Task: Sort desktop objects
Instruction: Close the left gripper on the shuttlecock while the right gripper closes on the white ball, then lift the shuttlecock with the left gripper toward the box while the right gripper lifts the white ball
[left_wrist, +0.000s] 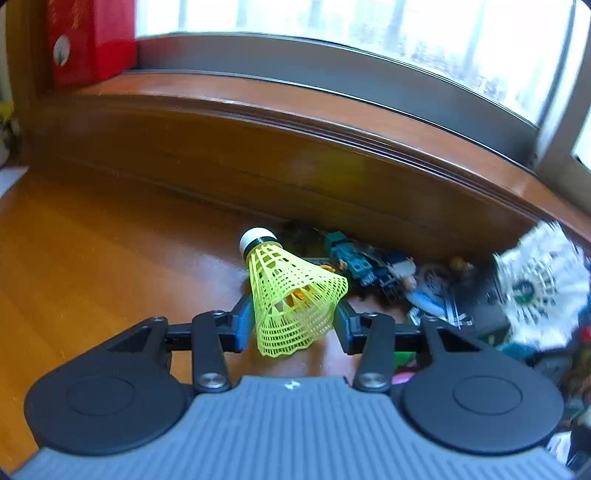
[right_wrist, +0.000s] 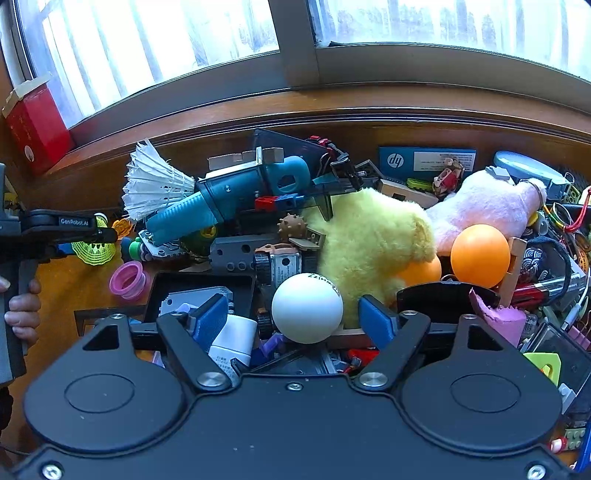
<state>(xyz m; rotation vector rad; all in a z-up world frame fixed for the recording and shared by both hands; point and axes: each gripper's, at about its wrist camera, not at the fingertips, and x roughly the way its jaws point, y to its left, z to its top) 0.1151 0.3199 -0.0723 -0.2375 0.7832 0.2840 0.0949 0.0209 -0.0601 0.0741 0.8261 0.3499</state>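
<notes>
Yellow shuttlecock clamped by skirt in my left hand-held gripper, cork tip pointing up and away, held above bare wooden surface, left of toy pile. My right hand-held gripper released, blue pads spread either side of white ball, not touching it. Ball sits on clutter beside yellow plush; orange ball further right. White feather shuttlecock lies at pile's back left.

A home: a wooden desk under a window sill, heaped with plush toys.
</notes>
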